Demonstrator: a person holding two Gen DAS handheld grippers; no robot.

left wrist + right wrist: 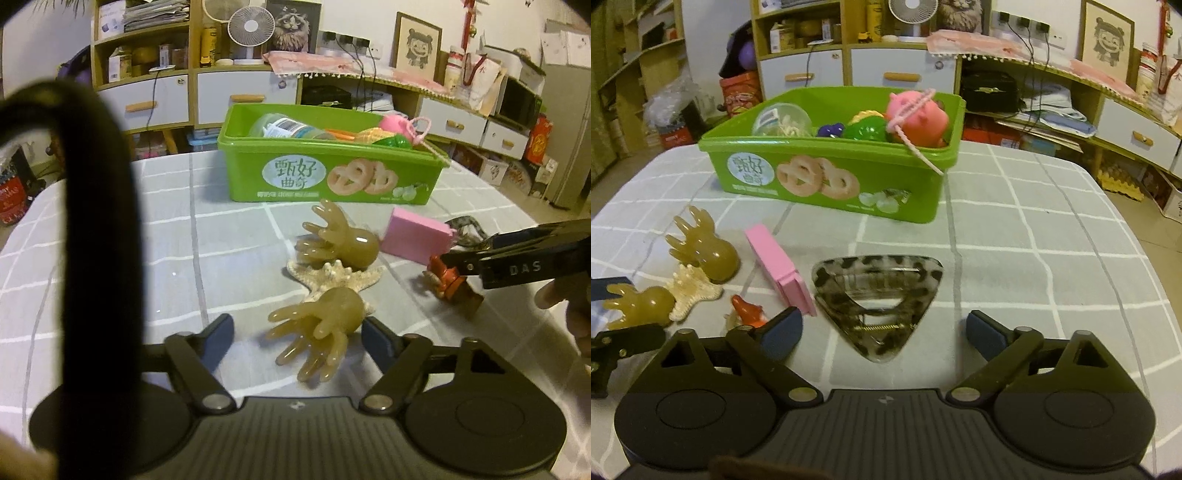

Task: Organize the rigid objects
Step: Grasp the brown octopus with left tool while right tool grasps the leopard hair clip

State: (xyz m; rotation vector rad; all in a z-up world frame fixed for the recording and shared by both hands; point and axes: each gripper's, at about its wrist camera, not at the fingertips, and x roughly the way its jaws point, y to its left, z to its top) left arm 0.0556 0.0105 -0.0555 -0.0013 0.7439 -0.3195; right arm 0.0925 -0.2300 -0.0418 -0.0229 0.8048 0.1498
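Observation:
A green box (332, 177) holding several toys stands at the back of the table, also in the right wrist view (827, 181). My left gripper (299, 336) is open around a near amber octopus toy (325, 321). A second amber octopus (340, 240) and a starfish (336, 275) lie just beyond. My right gripper (882, 332) is open around a leopard-print triangular hair clip (879, 299) on the cloth. A pink block (779, 269) and a small orange toy (748, 310) lie to its left.
The table has a grey checked cloth (1034, 229). A thick black cable loop (99, 221) blocks the left of the left wrist view. The right gripper's body (524, 258) shows at that view's right edge. Shelves and drawers stand behind the table.

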